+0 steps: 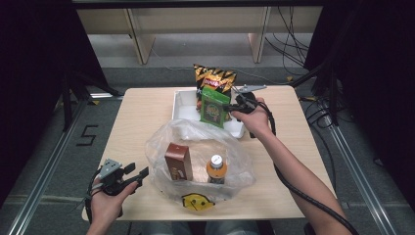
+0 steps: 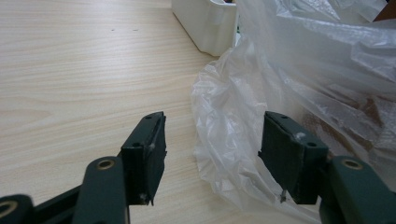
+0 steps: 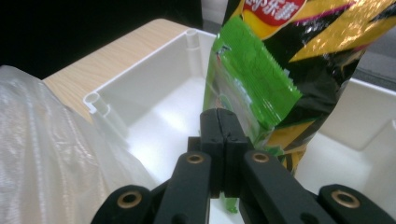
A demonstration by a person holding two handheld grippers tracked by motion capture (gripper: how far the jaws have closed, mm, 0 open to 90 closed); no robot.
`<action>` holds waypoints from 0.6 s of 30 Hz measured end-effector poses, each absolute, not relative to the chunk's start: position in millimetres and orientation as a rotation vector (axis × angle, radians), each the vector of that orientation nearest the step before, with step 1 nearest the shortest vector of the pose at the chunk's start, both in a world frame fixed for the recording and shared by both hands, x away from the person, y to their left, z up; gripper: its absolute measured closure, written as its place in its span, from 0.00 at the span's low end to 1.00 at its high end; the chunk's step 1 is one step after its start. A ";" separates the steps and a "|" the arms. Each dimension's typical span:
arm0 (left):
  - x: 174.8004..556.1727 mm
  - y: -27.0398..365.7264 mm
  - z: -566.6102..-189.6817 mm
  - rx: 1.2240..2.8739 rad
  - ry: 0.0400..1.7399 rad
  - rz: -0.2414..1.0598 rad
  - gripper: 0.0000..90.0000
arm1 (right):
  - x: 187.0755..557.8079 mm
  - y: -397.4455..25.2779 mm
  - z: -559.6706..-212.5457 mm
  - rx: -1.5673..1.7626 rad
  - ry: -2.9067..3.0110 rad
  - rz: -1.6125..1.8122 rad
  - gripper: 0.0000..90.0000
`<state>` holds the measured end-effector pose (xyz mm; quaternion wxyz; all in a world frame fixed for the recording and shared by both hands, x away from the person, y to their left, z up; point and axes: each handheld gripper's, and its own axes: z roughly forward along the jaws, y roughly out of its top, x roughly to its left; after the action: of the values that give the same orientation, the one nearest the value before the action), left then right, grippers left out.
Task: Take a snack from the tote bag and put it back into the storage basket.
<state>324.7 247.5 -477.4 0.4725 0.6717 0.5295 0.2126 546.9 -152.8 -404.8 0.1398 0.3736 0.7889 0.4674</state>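
Right fingers [image 3: 223, 140]: pressed together on the lower edge of the green packet [image 3: 247, 84], which rises from the tips.
Green packet: held upright over the white bin [image 1: 183, 110], against the black chip bag [image 1: 214, 78] behind it.
Left fingers [image 2: 212, 154]: spread, holding nothing, low over the counter [image 2: 70, 70].
Plastic bag [image 2: 299, 79]: its rim lies between the left fingers, near the right one.
Inside bag: brown box [image 1: 178, 161], bottle [image 1: 216, 168].

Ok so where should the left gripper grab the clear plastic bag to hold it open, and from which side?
Probably the bag's loose left rim, approached from the left along the table. The left gripper sits open beside it, and in the left gripper view thin crumpled film bulges between its jaws, easy to pinch. The brown box and orange-capped bottle stand further in.
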 end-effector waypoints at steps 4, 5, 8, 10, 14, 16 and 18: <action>324.8 247.7 -477.5 1.644 1.297 0.521 0.44 | 551.9 -150.5 -413.2 1.113 2.285 1.312 1.00; 324.9 247.8 -477.6 1.643 1.296 0.520 0.44 | 552.6 -149.8 -414.1 1.131 2.284 1.316 1.00; 324.8 248.2 -477.3 1.640 1.302 0.517 0.44 | 557.5 -150.5 -416.5 1.123 2.305 1.261 1.00; 324.9 248.7 -477.1 1.640 1.300 0.518 0.44 | 559.9 -148.6 -417.8 1.147 2.305 1.274 1.00; 324.9 249.5 -477.0 1.643 1.296 0.520 0.44 | 564.8 -147.4 -416.2 1.146 2.294 1.253 1.00; 324.3 249.3 -476.6 1.641 1.299 0.522 0.44 | 567.3 -147.8 -416.6 1.127 2.297 1.228 1.00; 324.3 249.3 -476.4 1.640 1.298 0.521 0.44 | 569.1 -147.5 -417.7 1.137 2.287 1.237 1.00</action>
<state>324.3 249.3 -476.4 0.4733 0.6703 0.5304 0.2129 569.1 -147.5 -417.7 0.1514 0.3962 0.7966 0.4307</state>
